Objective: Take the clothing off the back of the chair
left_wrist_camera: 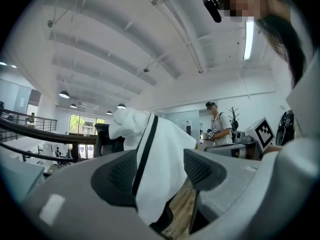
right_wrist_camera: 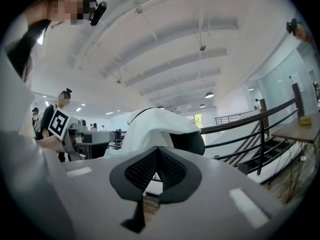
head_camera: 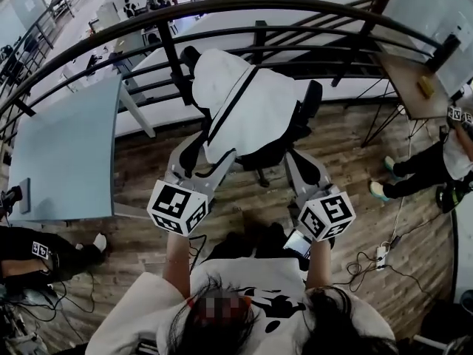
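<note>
Clothing (head_camera: 247,98), white w/ black stripe, draped over back of black chair (head_camera: 309,102), far centre, just near side of railing (head_camera: 295,6). L gripper (head_camera: 194,161) at garment's near-left hem: jaws apart, cloth hanging btwn them, not pinched. R gripper (head_camera: 301,170) by chair's right side, jaws clenched together on nothing, garment beyond its tips

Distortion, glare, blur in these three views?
Head view: heavy fisheye, the railing bows; evenly lit, sharp. Left gripper view: round black vignette, ceiling light blown out. Right gripper view: same vignette, garment in focus.
</note>
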`<state>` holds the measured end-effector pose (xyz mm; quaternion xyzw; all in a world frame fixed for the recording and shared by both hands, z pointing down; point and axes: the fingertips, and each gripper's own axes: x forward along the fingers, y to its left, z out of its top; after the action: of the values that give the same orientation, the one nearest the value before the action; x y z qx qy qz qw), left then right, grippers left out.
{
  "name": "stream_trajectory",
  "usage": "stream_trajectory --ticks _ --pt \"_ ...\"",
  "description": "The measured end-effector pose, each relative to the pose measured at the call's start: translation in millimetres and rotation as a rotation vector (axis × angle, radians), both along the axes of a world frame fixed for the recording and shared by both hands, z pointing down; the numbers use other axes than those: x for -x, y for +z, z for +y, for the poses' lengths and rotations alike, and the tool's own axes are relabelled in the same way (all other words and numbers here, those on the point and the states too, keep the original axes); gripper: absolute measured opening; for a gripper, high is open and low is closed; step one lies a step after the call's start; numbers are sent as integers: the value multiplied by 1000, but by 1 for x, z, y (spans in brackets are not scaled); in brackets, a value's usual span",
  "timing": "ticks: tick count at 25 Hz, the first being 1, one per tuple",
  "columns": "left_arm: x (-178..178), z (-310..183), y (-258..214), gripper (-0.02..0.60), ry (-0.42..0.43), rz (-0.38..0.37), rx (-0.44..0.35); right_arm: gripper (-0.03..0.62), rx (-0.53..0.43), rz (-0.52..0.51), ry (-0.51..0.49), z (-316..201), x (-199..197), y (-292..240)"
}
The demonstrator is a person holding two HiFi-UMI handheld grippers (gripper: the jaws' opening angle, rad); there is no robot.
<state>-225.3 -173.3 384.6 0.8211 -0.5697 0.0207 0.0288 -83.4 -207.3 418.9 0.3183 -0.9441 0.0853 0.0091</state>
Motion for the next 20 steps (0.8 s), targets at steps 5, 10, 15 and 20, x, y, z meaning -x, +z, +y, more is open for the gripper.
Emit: stream_trajectory --ticks 5,10,15,20 --pt "6 -20 0 292 -53 -10 -3 15 -28 -4 -29 -33 -7 -4" --pt "10 -44 -18 298 -145 6 -57 24 -67 -24 -107 -80 -13 -20" --pt "7 -64 -27 298 -218 22 -88 83 -110 -35 -207 -128 -19 -33" --pt "7 -75 -22 298 -268 48 -88 158 -159 -49 -342 -154 -20 -36"
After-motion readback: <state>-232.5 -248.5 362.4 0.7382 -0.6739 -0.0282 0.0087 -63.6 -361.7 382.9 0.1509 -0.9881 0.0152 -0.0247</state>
